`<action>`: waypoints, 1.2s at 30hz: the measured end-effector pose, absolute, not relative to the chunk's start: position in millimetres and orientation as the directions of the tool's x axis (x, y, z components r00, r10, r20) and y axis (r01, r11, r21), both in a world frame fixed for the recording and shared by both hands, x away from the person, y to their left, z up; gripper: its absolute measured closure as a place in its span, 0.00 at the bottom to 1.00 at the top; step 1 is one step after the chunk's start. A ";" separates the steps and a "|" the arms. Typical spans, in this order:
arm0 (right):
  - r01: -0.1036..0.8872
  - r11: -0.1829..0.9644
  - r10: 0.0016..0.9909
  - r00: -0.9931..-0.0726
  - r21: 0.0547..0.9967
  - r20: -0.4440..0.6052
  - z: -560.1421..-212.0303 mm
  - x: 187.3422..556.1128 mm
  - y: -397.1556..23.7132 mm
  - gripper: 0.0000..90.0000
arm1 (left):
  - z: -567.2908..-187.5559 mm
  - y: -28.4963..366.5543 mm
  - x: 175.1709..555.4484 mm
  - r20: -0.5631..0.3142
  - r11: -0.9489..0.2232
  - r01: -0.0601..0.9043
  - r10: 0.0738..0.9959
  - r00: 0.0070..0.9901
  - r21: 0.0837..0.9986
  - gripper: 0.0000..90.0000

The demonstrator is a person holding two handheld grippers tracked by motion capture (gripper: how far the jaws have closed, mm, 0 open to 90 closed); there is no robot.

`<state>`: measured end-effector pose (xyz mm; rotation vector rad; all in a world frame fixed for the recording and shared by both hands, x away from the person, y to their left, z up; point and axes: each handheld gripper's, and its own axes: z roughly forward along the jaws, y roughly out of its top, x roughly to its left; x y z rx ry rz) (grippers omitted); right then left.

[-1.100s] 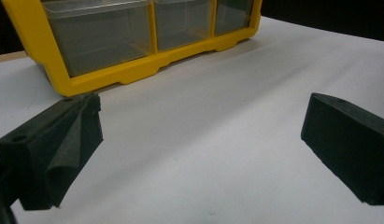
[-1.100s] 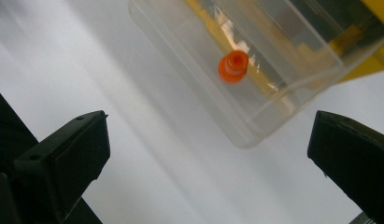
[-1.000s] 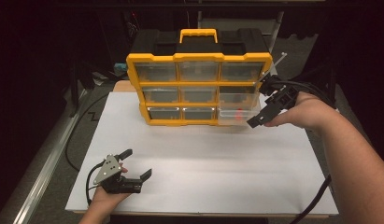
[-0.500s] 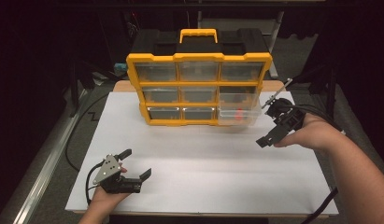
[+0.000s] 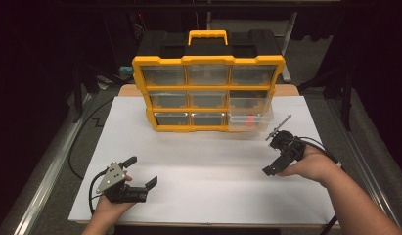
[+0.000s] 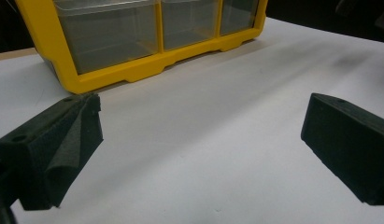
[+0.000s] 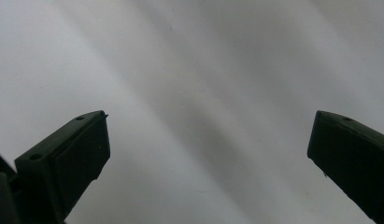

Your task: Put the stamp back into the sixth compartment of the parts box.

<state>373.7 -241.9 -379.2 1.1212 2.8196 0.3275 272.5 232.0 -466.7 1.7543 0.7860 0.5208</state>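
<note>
A yellow and black organizer (image 5: 208, 93) with clear drawers stands at the back of the white sheet (image 5: 213, 161). Its bottom right drawer (image 5: 259, 122) sticks out a little, and a small red thing (image 5: 249, 120) lies inside. My right gripper (image 5: 272, 156) hovers in front of that drawer and to the right, open and empty, jaws pointed down at the sheet (image 7: 194, 93). My left gripper (image 5: 142, 171) rests near the front left, open and empty. In the left gripper view its jaws (image 6: 203, 140) face the organizer's lower drawers (image 6: 124, 77).
The sheet covers a wooden table whose edge (image 5: 127, 89) shows beside the organizer. A black cable (image 5: 78, 142) trails off the left side. Metal rails (image 5: 47, 171) run along both sides, with dark surroundings beyond.
My right gripper has drawn back from the bottom right drawer, toward the front and right, and dropped low over the sheet. The left gripper has stayed put.
</note>
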 end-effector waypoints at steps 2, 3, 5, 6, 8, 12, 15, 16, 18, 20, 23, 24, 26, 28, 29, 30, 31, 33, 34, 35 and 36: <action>0.675 0.702 0.692 -0.722 0.227 0.003 -394.3 370.4 -240.5 0.00 | -466.6 232.1 272.3 -0.033 -0.192 0.248 0.726 0.687 0.950 0.00; 0.677 0.700 0.694 -0.720 0.227 0.006 -399.7 369.6 -240.0 0.00 | -466.5 232.0 272.2 -0.034 -0.190 0.248 0.725 0.688 0.950 0.00; 0.661 0.714 0.679 -0.734 0.231 0.005 -412.7 368.9 -240.1 0.00 | -466.5 231.9 272.1 -0.036 -0.188 0.249 0.726 0.687 0.950 0.00; 0.661 0.712 0.680 -0.733 0.239 0.004 -420.8 367.0 -239.5 0.00 | -466.5 231.8 272.0 -0.037 -0.187 0.249 0.726 0.687 0.950 0.00; 0.663 0.698 0.688 -0.726 0.269 0.005 -429.8 363.9 -239.9 0.00 | -466.4 231.9 272.1 -0.039 -0.186 0.251 0.726 0.686 0.950 0.00; 0.647 0.646 0.704 -0.710 0.406 0.012 -438.5 358.2 -245.5 0.00 | -466.5 232.3 272.8 -0.047 -0.179 0.255 0.727 0.685 0.950 0.00; 0.635 0.586 0.726 -0.688 0.503 0.023 -441.7 352.2 -248.6 0.00 | -466.8 232.7 273.7 -0.053 -0.179 0.261 0.723 0.689 0.949 0.00; 0.626 0.554 0.735 -0.677 0.550 0.031 -442.9 349.7 -249.8 0.00 | -466.8 232.9 273.9 -0.055 -0.178 0.264 0.725 0.687 0.948 0.00; 0.614 0.499 0.754 -0.656 0.612 0.044 -445.3 345.2 -249.2 0.00 | -466.8 233.7 274.5 -0.062 -0.171 0.267 0.726 0.685 0.948 0.00; 0.595 0.446 0.762 -0.644 0.669 0.064 -447.3 341.3 -248.3 0.00 | -466.4 234.8 274.8 -0.073 -0.159 0.271 0.728 0.682 0.949 0.00; 0.555 0.380 0.773 -0.630 0.740 0.077 -449.7 335.9 -247.9 0.00 | -465.9 237.0 275.4 -0.088 -0.143 0.278 0.731 0.677 0.950 0.00; 0.538 0.357 0.775 -0.627 0.764 0.079 -450.8 334.1 -248.2 0.00 | -466.0 237.5 275.8 -0.092 -0.137 0.280 0.734 0.673 0.950 0.00; 0.484 0.323 0.776 -0.628 0.813 0.065 -452.1 328.0 -248.1 0.00 | -465.8 238.0 276.1 -0.096 -0.135 0.284 0.735 0.671 0.949 0.00; 0.449 0.271 0.774 -0.627 0.852 0.084 -453.5 321.2 -248.7 0.00 | -465.8 238.3 275.9 -0.094 -0.139 0.285 0.735 0.671 0.948 0.00; 0.431 0.254 0.776 -0.625 0.866 0.083 -453.8 318.4 -249.4 0.00 | -465.7 238.6 275.6 -0.093 -0.142 0.287 0.736 0.670 0.947 0.00; 0.404 0.225 0.781 -0.619 0.886 0.084 -454.4 313.5 -251.1 0.00 | -465.7 238.9 275.2 -0.092 -0.144 0.289 0.739 0.668 0.947 0.00; 0.385 0.195 0.786 -0.611 0.902 0.091 -455.3 309.5 -253.6 0.00 | -465.7 239.7 274.8 -0.091 -0.146 0.292 0.741 0.666 0.945 0.00; 0.357 0.127 0.791 -0.600 0.925 0.122 -458.2 302.2 -261.1 0.00 | -466.0 241.3 274.5 -0.100 -0.142 0.304 0.746 0.658 0.942 0.00; 0.339 0.100 0.796 -0.591 0.935 0.130 -459.3 298.2 -266.0 0.00 | -466.3 241.7 274.8 -0.106 -0.139 0.313 0.751 0.652 0.940 0.00; 0.331 0.095 0.803 -0.583 0.939 0.124 -458.6 295.7 -269.1 0.00 | -466.7 242.0 274.9 -0.108 -0.138 0.319 0.754 0.647 0.938 0.00; 0.325 0.093 0.805 -0.580 0.941 0.121 -458.1 294.1 -271.6 0.00 | -466.9 241.9 275.0 -0.107 -0.141 0.321 0.756 0.646 0.937 0.00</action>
